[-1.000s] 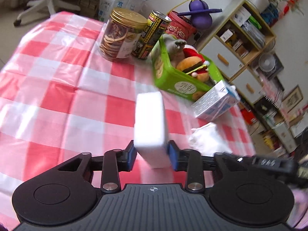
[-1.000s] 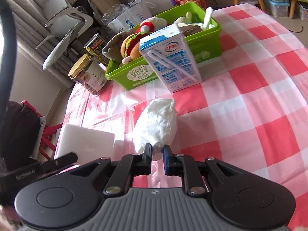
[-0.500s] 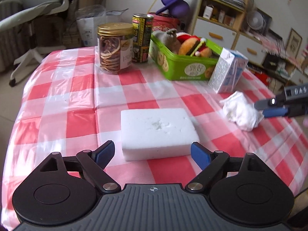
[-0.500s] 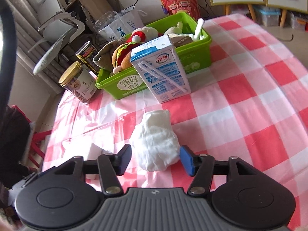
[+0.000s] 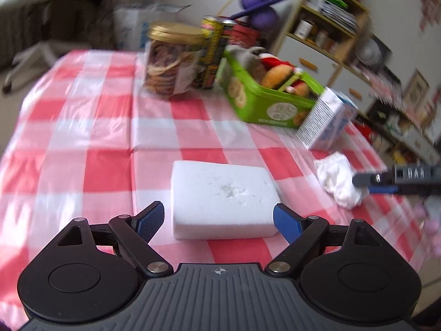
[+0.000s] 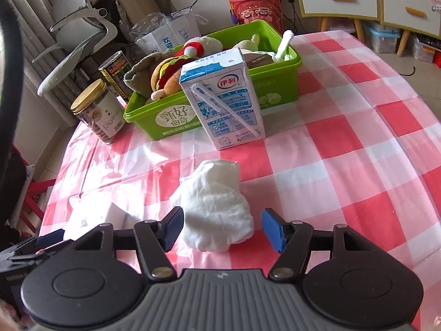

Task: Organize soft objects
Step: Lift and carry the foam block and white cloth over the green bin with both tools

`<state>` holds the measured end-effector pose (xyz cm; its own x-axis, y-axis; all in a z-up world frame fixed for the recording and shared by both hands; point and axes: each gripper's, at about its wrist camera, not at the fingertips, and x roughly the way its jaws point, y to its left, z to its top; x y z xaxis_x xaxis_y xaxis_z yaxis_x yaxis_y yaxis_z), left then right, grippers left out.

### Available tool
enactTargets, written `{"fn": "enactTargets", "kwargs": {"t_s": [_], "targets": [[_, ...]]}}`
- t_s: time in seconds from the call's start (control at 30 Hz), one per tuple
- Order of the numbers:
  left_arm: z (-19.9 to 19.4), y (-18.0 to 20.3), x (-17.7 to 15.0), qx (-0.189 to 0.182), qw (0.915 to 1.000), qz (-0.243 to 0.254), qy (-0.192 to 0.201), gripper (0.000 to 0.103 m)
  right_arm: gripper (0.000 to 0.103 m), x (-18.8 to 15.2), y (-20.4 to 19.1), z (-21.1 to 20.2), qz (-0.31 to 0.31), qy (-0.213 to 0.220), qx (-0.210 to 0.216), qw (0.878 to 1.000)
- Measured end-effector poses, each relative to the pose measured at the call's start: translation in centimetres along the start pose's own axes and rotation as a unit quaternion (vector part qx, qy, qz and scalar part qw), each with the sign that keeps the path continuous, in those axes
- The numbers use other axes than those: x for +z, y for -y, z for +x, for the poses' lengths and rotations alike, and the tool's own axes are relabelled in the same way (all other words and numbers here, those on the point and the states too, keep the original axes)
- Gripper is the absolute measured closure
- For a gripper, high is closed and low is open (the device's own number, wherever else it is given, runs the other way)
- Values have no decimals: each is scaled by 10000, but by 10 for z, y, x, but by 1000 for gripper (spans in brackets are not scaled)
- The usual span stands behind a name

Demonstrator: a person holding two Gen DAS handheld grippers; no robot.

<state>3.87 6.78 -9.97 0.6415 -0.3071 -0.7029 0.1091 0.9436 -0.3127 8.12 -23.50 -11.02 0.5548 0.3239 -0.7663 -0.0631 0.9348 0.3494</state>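
Where the red-and-white checked tablecloth [image 6: 344,149] runs ahead of our right gripper [image 6: 222,227], we see a green plastic bin [image 6: 278,88] holding a plush burger [image 6: 168,74] and other soft toys, with a blue-and-white milk carton [image 6: 226,102] in front. Its jaws are opening, the crumpled white cloth [image 6: 217,209] between them, pads apart from it. Our left gripper [image 5: 219,222] stands wide, the white foam block [image 5: 223,195] lying flat between its fingers, untouched.
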Motion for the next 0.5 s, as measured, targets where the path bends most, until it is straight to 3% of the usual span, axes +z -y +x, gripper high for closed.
{"fn": "enactTargets", "kwargs": {"t_s": [0.13,0.27,0.3,0.37,0.5], "targets": [[5,-17,3,-120,9967,-799,-89,29,66,0,-1,3,54,12,-19,10000],[11,-28,4,-195,9894,-1426,-210,48,66,-2,-6,6,-68,25,-33,10000],[12,-30,3,-214,9872,-1561,-234,48,67,-3,-8,7,-107,22,-48,9999],[13,-32,3,-210,9847,-1713,-255,53,78,-4,-12,9,-198,9,-66,9998],[11,-30,3,-128,9817,-1877,-303,60,92,-6,-18,14,-439,-11,-72,9990]]}}
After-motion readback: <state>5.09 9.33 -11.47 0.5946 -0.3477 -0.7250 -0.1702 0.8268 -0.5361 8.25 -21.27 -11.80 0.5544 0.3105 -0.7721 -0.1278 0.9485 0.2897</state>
